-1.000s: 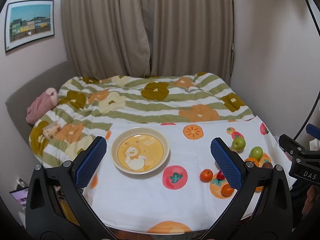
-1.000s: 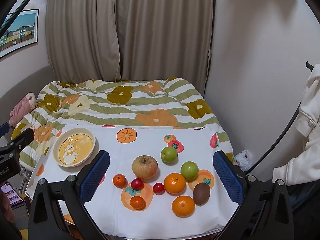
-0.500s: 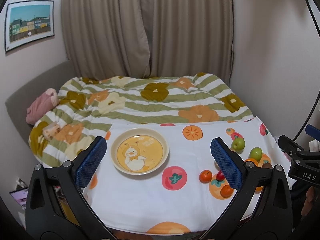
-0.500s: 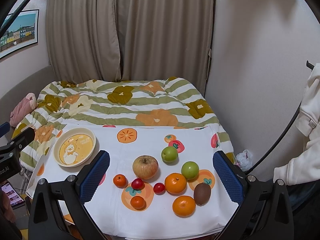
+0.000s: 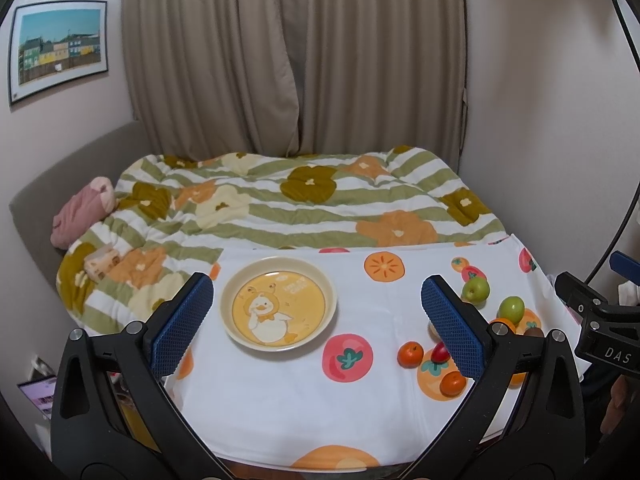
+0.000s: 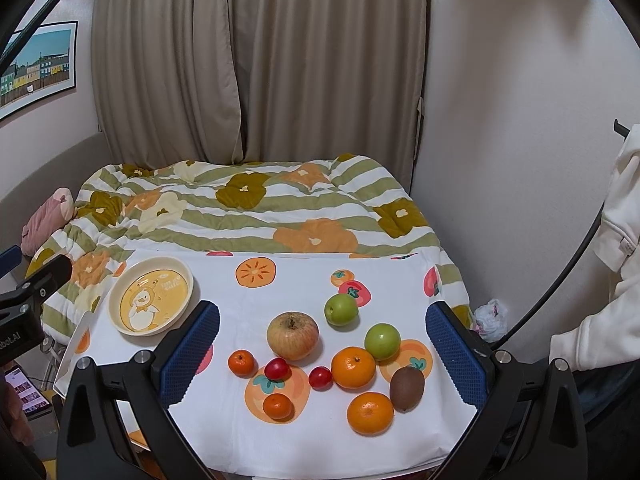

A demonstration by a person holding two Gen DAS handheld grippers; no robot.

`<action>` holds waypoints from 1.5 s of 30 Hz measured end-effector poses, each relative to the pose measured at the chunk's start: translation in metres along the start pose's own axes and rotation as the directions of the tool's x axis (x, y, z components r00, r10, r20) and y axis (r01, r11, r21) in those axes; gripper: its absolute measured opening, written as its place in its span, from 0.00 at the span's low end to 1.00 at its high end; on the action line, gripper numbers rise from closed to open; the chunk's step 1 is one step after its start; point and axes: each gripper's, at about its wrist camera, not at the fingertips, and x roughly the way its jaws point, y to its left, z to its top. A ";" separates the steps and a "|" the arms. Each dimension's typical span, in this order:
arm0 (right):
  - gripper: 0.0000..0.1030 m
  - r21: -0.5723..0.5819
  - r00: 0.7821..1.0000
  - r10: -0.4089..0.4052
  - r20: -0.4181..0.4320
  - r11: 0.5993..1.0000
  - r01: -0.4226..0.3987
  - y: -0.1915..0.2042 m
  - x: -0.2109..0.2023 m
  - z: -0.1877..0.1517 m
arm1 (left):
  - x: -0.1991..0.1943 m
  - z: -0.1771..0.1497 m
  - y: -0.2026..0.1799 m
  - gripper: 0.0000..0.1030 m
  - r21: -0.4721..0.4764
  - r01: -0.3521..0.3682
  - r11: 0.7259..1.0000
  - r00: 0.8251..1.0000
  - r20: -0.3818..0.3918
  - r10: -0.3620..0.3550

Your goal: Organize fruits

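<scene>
A cream plate with a duck picture lies empty on the left of a white fruit-print cloth. Loose fruit lies on the right: a reddish apple, two green apples, two large oranges, a kiwi, two small mandarins and two red cherry tomatoes. My left gripper is open and empty above the plate side. My right gripper is open and empty above the fruit.
The cloth covers a small table at the foot of a bed with a striped flower quilt. A pink cushion lies at the left. Curtains hang behind. A wall stands close on the right. A phone lies low at the left.
Both views have shifted very slightly. Nothing on the cloth has moved and both grippers stay open.
</scene>
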 end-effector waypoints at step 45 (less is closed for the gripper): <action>1.00 0.050 0.979 0.029 -0.201 0.999 -0.020 -0.057 0.056 -0.076 | 0.082 -0.064 -0.063 1.00 0.094 0.212 0.973 0.958 -0.219 -0.187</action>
